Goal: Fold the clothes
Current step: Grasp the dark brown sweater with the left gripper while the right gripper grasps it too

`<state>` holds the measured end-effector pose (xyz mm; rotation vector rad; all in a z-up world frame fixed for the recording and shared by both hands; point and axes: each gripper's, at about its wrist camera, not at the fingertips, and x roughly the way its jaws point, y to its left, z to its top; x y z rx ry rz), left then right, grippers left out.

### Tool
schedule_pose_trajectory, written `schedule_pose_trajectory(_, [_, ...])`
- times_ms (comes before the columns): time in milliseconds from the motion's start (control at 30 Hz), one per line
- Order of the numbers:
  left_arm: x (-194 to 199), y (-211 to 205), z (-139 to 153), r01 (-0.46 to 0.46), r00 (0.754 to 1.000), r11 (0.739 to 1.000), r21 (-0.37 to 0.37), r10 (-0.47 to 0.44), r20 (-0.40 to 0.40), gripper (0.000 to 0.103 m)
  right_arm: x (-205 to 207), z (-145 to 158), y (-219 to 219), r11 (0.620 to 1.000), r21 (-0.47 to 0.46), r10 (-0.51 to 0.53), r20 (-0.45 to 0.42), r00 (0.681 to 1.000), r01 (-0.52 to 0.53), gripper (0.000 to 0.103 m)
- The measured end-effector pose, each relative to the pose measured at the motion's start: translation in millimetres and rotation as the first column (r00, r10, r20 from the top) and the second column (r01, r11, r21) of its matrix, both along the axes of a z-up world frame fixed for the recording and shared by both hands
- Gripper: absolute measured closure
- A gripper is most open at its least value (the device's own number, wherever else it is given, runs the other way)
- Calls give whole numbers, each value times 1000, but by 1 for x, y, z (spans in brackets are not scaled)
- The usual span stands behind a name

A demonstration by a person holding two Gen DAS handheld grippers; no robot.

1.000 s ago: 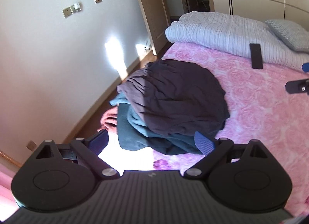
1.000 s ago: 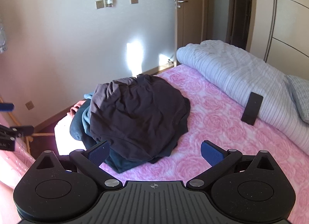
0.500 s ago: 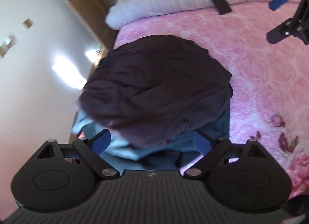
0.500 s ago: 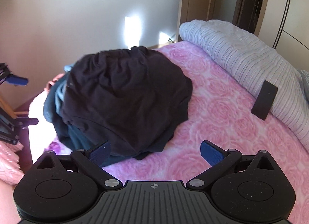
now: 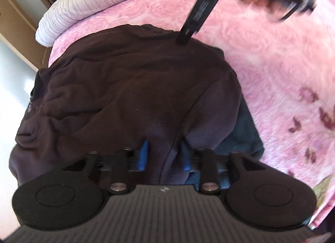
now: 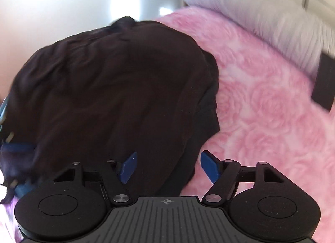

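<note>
Clearly the dark top (image 5: 129,88) lies bunched in a mound on the pink bedspread (image 5: 282,65), draped over a teal garment (image 5: 245,136) whose edge shows at the near side. It looks soft, light and limp (probably a jersey knit), so it will sag and drag whatever lies beneath; a hem, shoulder or seam edge would give a cleaner hold than the bulging middle.

The left gripper (image 5: 164,155) has its blue pads drawn close together with a ridge of the dark top between them, so it appears to pinch the cloth at the near edge. The right gripper (image 6: 167,166) hangs over the mound's right side with its pads apart to a middling width, cloth below them but nothing clamped as far as the blurred view tells.

Around it: a striped duvet (image 5: 100,2) rolled at the bed's far end and a flat black object (image 6: 324,81) resting against it. Both stand well apart from the pile. The teal garment underneath is the likelier nuisance.
</note>
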<state>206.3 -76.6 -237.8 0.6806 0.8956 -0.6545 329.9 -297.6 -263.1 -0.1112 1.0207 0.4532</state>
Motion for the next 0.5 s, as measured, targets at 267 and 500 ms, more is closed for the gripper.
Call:
schedule_pose_trajectory(267, [18,23,42,-87,994,989,-115,93,48,97,23,-10,16,997,18,-80,-63,995,81,82])
schedule_pose_trajectory(500, [40,31,95,-119,980,978,-172,143,136,97,19,46,-8,980,107,-162,-46,986,166,95])
